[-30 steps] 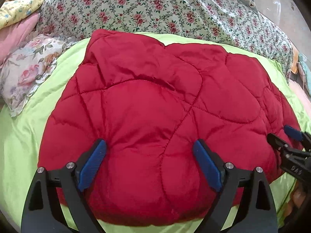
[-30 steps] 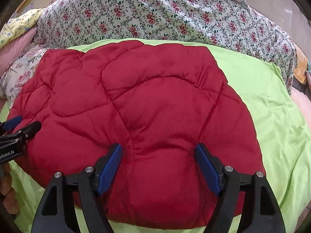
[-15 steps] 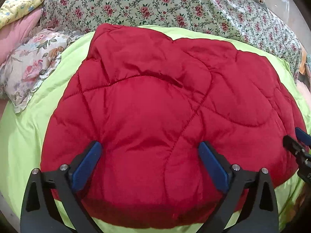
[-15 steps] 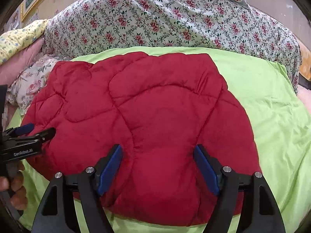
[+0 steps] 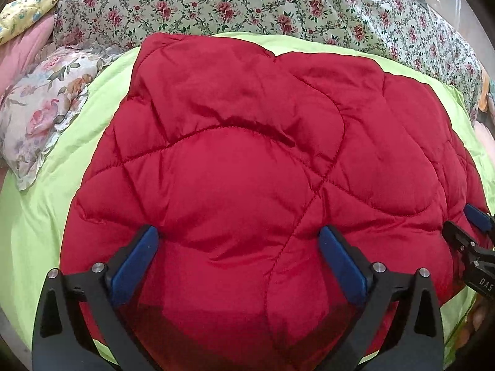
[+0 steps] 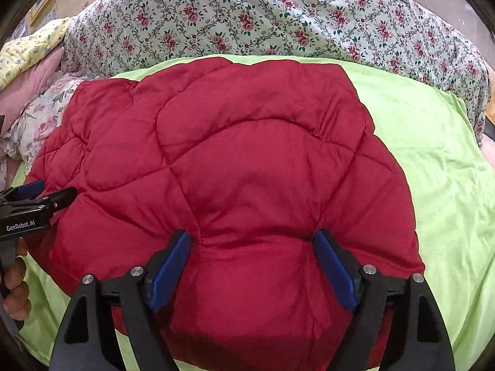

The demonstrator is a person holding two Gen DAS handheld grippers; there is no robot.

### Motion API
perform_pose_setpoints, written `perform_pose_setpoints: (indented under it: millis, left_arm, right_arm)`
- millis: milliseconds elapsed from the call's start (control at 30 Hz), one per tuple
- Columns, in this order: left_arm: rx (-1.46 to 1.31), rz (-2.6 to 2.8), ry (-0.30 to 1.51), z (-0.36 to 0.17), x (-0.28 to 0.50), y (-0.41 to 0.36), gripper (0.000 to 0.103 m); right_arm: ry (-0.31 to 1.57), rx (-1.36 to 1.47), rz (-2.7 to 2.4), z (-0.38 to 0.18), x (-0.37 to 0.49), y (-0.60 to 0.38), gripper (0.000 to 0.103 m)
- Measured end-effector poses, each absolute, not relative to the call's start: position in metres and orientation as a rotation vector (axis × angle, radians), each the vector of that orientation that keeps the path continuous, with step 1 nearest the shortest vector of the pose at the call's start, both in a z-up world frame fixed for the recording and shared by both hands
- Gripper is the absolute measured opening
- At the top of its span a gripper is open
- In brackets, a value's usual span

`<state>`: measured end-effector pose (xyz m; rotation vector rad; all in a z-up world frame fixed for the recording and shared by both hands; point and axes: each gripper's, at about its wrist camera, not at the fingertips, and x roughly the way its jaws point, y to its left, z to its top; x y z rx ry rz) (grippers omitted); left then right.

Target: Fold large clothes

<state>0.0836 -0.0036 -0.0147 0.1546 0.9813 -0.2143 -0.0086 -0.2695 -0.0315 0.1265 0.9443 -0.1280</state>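
1. Since it lies spread flat on the lime-green bed sheet (image 5: 34,216), the puffy red quilted jacket (image 5: 247,170) looks staged for a fold, floral pillow (image 5: 37,108) to its left.
2. Left tool (image 5: 236,241): fingers spread wide, tips over the jacket's near edge, pinching nothing; contact unclear.
3. Right tool (image 6: 252,244): same, spread over the near hem, angled down and forward.
4. Flowered duvet (image 6: 247,15) bunched behind.
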Motion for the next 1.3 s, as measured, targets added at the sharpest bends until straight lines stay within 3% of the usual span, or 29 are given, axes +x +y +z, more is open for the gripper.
perform_pose_setpoints:
  millis: [567, 933, 1300]
  left_arm:
    - [0.142, -0.219, 0.995, -0.010, 0.080, 0.000, 0.103]
    - [0.071, -0.266, 0.966, 0.010, 0.028, 0.022, 0.103]
    - [0.081, -0.256, 1.062, -0.013, -0.019, 0.038, 0.103]
  right_arm:
    - [0.975, 0.130, -0.112, -0.028, -0.005, -0.274, 0.086]
    - [0.914, 0.211, -0.043, 0.006, -0.043, -0.263, 0.087]
    - [0.968, 0.244, -0.012, 0.006, -0.092, -0.237, 0.088]
